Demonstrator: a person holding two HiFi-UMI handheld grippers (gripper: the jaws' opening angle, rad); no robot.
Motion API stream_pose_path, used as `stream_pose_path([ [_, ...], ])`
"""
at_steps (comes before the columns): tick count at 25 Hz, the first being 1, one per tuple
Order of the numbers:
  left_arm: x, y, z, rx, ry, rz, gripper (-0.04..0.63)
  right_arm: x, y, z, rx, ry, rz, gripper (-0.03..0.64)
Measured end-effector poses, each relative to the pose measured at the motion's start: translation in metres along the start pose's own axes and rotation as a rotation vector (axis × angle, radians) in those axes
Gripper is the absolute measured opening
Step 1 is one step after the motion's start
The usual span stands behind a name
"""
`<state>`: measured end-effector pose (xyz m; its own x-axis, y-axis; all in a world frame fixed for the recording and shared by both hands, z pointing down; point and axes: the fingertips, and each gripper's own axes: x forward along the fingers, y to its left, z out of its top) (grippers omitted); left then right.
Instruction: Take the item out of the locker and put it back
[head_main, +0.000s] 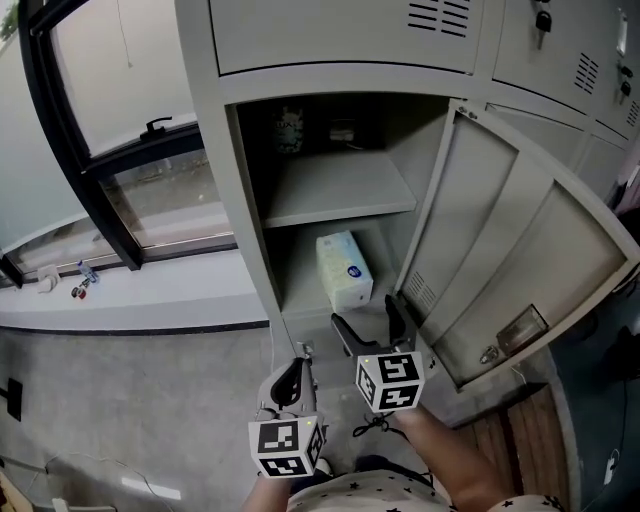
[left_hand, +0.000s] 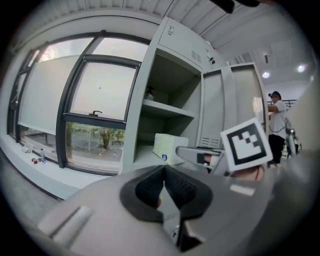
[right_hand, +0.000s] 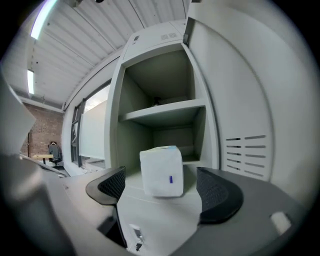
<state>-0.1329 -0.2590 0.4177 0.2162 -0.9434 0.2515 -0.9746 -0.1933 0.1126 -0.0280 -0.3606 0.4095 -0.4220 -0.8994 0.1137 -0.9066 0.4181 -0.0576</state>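
A white tissue pack (head_main: 345, 268) with a blue mark lies on the locker's lower shelf (head_main: 300, 275), near the front edge. In the right gripper view the tissue pack (right_hand: 161, 171) stands just beyond the jaws, centred between them. My right gripper (head_main: 370, 318) is open wide right in front of the pack, and its pads (right_hand: 216, 192) touch nothing. My left gripper (head_main: 293, 378) hangs lower and to the left, outside the locker, shut with nothing held. The left gripper view shows its own jaws (left_hand: 164, 176) pressed together, with the pack (left_hand: 169, 148) and the right gripper (left_hand: 200, 155) ahead.
The locker door (head_main: 520, 250) stands swung open to the right, close beside my right gripper. An upper shelf (head_main: 340, 190) holds small dark items at its back (head_main: 290, 130). A window (head_main: 130, 150) and its sill (head_main: 150, 290) with small objects (head_main: 80, 282) lie left. A person (left_hand: 276, 122) stands far right.
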Motion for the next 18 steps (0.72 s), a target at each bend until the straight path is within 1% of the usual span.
stream_pose_path([
  [1,0.001,-0.002,-0.001,0.001,0.003,-0.006,0.008,-0.013,0.003,-0.003,0.011,0.014,0.017,0.45],
  [2,0.002,-0.005,-0.003,0.001,0.006,-0.013,0.008,-0.027,0.005,-0.006,0.021,0.035,0.028,0.412],
  [3,0.003,-0.009,-0.004,0.002,0.009,-0.021,0.008,-0.04,0.006,-0.009,0.028,0.06,0.031,0.322],
  [4,0.004,-0.013,-0.006,0.003,0.013,-0.03,0.008,-0.053,0.006,-0.013,0.034,0.082,0.03,0.171],
  [5,0.003,-0.017,-0.007,0.006,0.016,-0.039,0.008,-0.065,0.006,-0.014,0.04,0.095,0.031,0.043],
  [6,0.002,-0.021,-0.009,0.011,0.02,-0.048,0.008,-0.076,0.007,-0.015,0.049,0.098,0.037,0.003],
  [8,-0.001,-0.03,-0.012,0.019,0.024,-0.063,0.008,-0.094,0.01,-0.016,0.076,0.095,0.05,0.0],
  [10,-0.003,-0.036,-0.016,0.015,0.028,-0.074,0.006,-0.106,0.01,-0.021,0.095,0.099,0.043,-0.002],
  [13,-0.005,-0.044,-0.021,-0.002,0.038,-0.088,0.008,-0.117,0.012,-0.031,0.101,0.12,0.042,-0.002],
  [18,-0.01,-0.05,-0.022,-0.003,0.037,-0.087,0.008,-0.127,0.012,-0.029,0.088,0.119,0.05,-0.002],
])
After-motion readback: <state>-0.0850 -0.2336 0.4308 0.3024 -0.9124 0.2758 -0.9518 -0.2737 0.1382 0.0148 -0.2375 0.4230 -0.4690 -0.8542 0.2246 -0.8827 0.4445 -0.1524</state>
